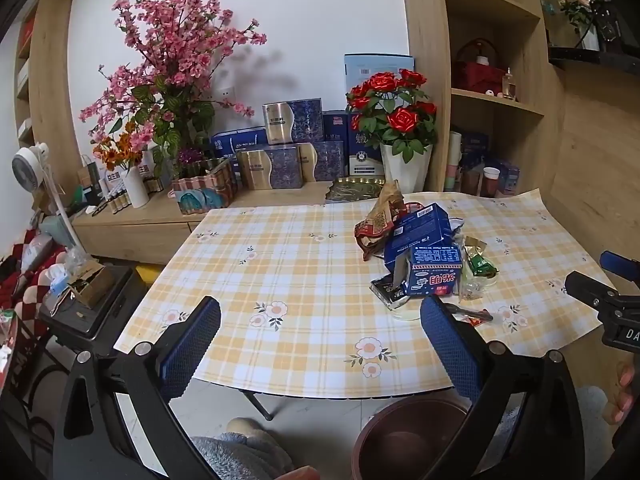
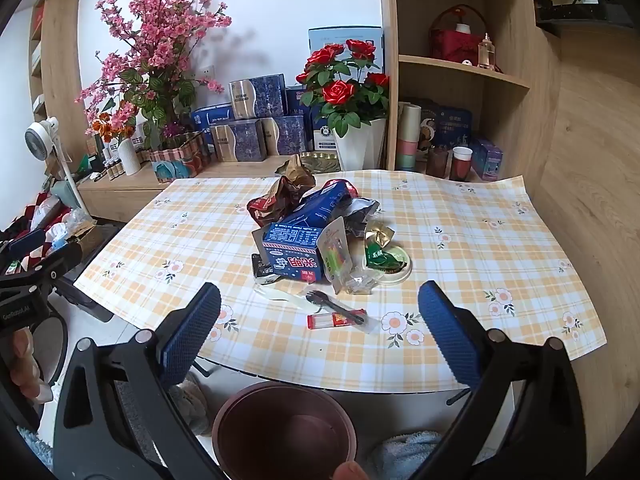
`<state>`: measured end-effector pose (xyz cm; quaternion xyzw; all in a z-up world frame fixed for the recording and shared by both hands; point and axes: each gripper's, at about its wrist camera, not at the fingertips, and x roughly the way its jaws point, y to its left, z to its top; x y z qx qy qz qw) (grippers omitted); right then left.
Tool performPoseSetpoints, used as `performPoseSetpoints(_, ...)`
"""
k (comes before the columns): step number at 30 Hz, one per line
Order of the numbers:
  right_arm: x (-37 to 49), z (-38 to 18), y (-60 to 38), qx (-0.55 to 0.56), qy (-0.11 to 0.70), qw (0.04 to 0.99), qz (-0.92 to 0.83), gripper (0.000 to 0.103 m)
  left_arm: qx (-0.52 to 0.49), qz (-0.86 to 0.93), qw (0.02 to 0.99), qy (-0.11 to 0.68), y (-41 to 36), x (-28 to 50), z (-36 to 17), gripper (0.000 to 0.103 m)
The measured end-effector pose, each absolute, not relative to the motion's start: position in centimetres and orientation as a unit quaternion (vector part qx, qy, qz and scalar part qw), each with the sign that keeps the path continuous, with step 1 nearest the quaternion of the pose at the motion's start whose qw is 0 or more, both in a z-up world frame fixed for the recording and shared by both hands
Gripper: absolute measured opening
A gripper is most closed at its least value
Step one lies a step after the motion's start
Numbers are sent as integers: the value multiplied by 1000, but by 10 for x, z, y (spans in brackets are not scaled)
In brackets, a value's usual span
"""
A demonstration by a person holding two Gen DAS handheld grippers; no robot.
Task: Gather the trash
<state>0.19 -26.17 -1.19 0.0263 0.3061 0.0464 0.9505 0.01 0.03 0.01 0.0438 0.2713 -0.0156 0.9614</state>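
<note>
I hold my left gripper point(image 1: 320, 344) above the near edge of the table point(image 1: 280, 264), its 2 blue-padded fingers point(image 1: 192, 344) spread wide with nothing between them. My right gripper point(image 2: 320, 332) is likewise spread wide and empty, aimed at a heap of trash point(image 2: 316, 236) lying near the middle of the yellow plaid tablecloth point(image 2: 460, 264).

At the front of the heap, a blue carton point(image 2: 294, 256) with white characters lies on its side, a longer blue box point(image 2: 324, 204) slanting behind it. A crumpled brown-and-red wrapper point(image 2: 276, 200) sits at the back left. To the right, a green packet point(image 2: 380, 258) rests on a pale round lid point(image 2: 394, 270), with a clear plastic packet point(image 2: 338, 256) leaning against the carton. Nearest my right gripper, a black plastic fork point(image 2: 332, 308) lies across a small red-and-clear wrapper point(image 2: 336, 320), apart from the heap.

A dark reddish-brown bin point(image 2: 284, 428) stands on the floor below the table's near edge, close under my right gripper; in the left wrist view the same bin point(image 1: 404, 440) sits beneath my left gripper's right finger.

Beyond the table, a wooden sideboard point(image 1: 140, 220) carries pink blossom branches point(image 1: 168, 52), stacked blue gift boxes point(image 1: 288, 152) and red roses point(image 1: 392, 112) in a white pot.
</note>
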Motion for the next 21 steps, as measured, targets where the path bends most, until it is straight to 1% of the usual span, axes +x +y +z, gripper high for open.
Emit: performPoseSetpoints(21, 2, -11, -262, 24, 305, 951, 46, 97, 46, -16, 962, 270, 1, 0, 0, 98)
